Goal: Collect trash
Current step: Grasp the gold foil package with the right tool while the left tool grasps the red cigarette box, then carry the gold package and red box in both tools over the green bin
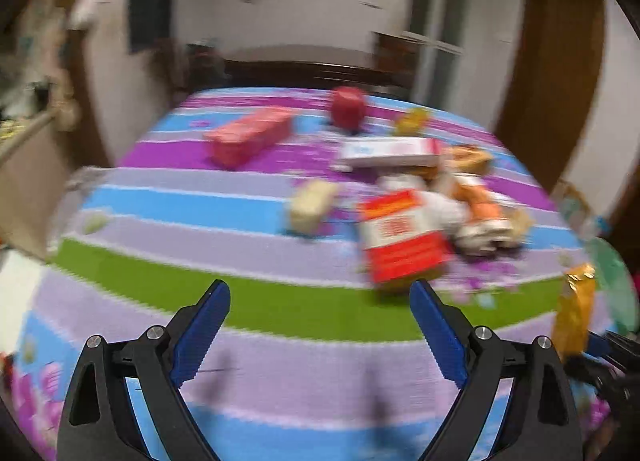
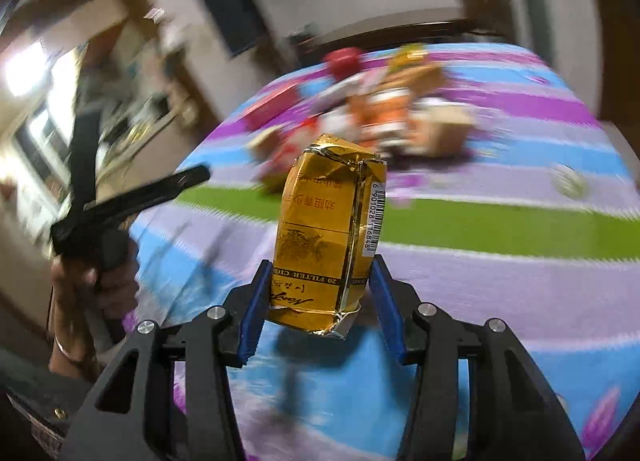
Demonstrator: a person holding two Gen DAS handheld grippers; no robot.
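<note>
Right claw (image 2: 318, 293), blue ribbed pads pinching a crumpled gold foil-paper cigarette pack (image 2: 330, 233) upright above the striped woven bedspread (image 2: 500, 301). Left claw (image 1: 320, 327) spread, empty, over the bedspread. Beyond the pack: blurred heap of cartons, including a red-and-white box (image 1: 402, 239) and a pink box (image 1: 250, 135).

Gold cig pack (image 2: 328, 237) looks like glossy foil-paper, creased and crumpled at the ends. Striped sheet (image 1: 280, 373) is matt woven cloth w/ a rough texture. Gripper pads (image 2: 252, 313) are ridged blue plastic on matt black plastic frames w/ shiny metal screws.
</note>
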